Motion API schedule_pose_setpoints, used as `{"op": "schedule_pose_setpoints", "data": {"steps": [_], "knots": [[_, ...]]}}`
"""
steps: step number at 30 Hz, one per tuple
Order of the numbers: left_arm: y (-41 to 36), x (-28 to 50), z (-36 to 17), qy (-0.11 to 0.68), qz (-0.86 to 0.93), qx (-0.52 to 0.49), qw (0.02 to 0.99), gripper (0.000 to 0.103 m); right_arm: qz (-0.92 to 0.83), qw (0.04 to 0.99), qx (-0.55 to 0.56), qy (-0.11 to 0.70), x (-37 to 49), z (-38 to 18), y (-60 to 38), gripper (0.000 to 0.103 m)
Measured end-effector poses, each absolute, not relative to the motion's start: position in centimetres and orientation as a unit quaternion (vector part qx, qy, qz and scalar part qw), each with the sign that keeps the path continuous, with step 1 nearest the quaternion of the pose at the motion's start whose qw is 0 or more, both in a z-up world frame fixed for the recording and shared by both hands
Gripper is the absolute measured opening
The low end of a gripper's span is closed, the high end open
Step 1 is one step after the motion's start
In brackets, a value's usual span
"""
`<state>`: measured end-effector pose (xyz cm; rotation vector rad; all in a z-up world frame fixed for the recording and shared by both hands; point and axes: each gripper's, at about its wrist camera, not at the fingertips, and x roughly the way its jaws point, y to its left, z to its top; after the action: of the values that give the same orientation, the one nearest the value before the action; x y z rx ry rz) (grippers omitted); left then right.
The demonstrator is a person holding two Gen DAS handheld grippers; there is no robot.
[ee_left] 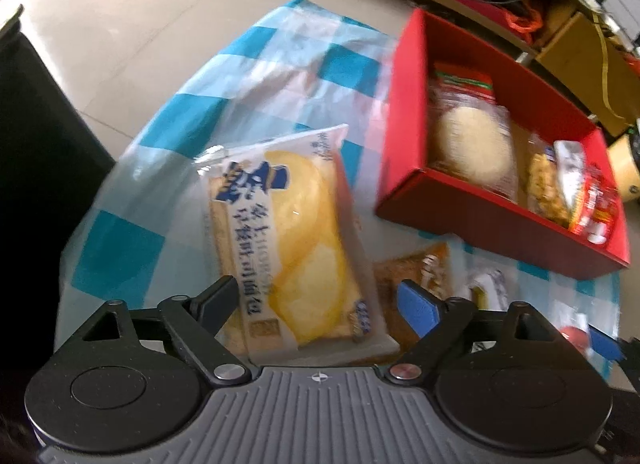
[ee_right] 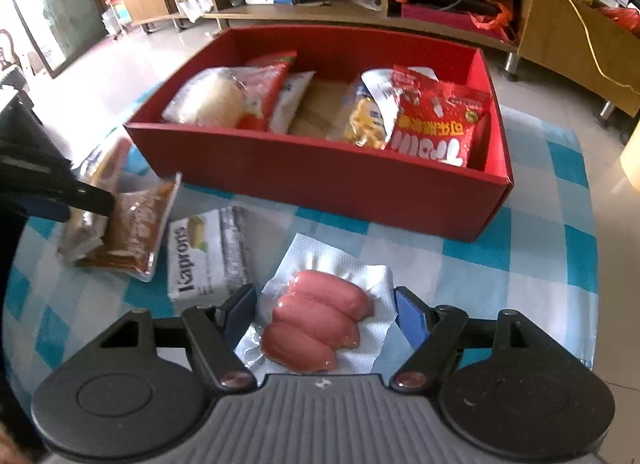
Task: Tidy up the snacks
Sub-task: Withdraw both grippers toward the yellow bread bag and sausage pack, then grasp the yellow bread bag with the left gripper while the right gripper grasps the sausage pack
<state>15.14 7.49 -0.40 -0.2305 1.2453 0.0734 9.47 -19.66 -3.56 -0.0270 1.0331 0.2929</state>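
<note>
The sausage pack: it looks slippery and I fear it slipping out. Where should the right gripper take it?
Across the sausage pack from above, one finger on each long side at mid-length. It lies flat between the right gripper fingers, and its flat sealed film margins give the pads an edge.

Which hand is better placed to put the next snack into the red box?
Right. The right gripper already brackets the sausage pack, with the red box straight ahead. The left gripper stands open over the bread packet, box off to its side.
</note>
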Motion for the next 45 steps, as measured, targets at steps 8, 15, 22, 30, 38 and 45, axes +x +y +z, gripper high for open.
{"op": "schedule_pose_setpoints", "data": {"steps": [8, 15, 22, 30, 38, 45], "knots": [[7.0, 14.7, 0.1, 0.567, 0.054, -0.087, 0.817, 0.07, 0.151, 0.855, -0.01, 0.496, 9.8, -3.9, -19.8, 0.07], [4.1, 13.0, 1.8, 0.544, 0.0, -0.025, 0.839, 0.049, 0.155, 0.851, -0.014, 0.501, 10.1, -4.4, -19.6, 0.07], [7.4, 13.6, 2.9, 0.538, 0.004, -0.069, 0.84, 0.101, 0.157, 0.848, -0.014, 0.506, 10.1, -4.8, -19.5, 0.071], [9.7, 14.8, -0.1, 0.577, 0.033, -0.148, 0.802, 0.096, 0.156, 0.844, -0.005, 0.513, 10.5, -5.0, -19.8, 0.071], [8.7, 15.8, -2.0, 0.589, 0.064, -0.152, 0.791, 0.098, 0.162, 0.84, -0.006, 0.518, 10.6, -5.3, -19.5, 0.071], [8.5, 15.2, -1.3, 0.577, 0.072, -0.157, 0.798, 0.082, 0.165, 0.841, -0.006, 0.516, 10.7, -5.2, -19.6, 0.071]]}}
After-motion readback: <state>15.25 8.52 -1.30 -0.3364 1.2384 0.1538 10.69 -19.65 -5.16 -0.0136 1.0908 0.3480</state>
